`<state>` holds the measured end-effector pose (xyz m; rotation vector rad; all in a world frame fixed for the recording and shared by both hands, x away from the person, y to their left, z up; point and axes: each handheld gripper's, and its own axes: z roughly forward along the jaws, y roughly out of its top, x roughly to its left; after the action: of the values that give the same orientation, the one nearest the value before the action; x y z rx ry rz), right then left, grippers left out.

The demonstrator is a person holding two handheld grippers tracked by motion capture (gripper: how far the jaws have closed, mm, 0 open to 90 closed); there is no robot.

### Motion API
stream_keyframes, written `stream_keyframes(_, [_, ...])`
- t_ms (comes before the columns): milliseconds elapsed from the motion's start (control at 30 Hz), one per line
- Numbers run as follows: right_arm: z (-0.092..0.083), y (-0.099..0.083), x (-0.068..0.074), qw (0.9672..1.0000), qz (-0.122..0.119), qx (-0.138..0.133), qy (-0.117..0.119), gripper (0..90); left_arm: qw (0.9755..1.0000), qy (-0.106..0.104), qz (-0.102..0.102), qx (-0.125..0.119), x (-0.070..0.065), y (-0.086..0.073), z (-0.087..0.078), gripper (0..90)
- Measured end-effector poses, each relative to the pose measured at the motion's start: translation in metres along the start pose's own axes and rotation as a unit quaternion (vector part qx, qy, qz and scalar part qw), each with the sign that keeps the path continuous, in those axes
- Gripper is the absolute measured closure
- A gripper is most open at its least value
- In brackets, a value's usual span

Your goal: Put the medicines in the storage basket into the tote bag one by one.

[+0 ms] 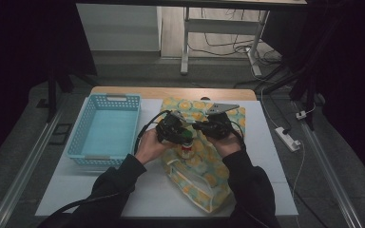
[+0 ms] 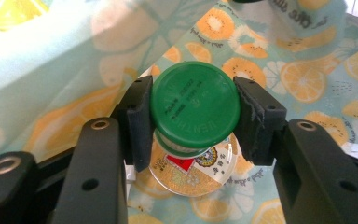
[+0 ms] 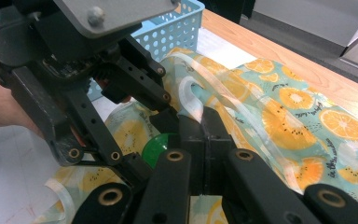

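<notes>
A small jar with a green cap and a red and gold label hangs over the fruit-print plastic bag. My left gripper is shut on the cap, one pad on each side. In the high view the jar sits at the bag's mouth, under the left gripper. My right gripper has its jaws pressed together on the bag's clear rim and holds it up beside the green cap. The right gripper is just right of the jar.
A light blue perforated basket stands to the left on the white mat, with nothing in it. The wooden table edge runs behind the bag. A white power strip lies on the floor at the right.
</notes>
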<state>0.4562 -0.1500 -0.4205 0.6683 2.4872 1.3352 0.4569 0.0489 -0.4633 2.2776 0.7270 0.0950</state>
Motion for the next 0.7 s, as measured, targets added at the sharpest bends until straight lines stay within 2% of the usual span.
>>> stream_keyframes(333, [-0.001,-0.001,-0.002,1.0,0.002,-0.001,-0.001,90.0,0.9998,0.005,0.009,0.015,0.0,-0.002,0.013,51.2])
stream_keyframes(700, [-0.001,-0.001,-0.001,1.0,0.002,0.0,0.0,90.0,0.9997,0.007,0.018,0.013,-0.001,-0.005,0.016,50.9])
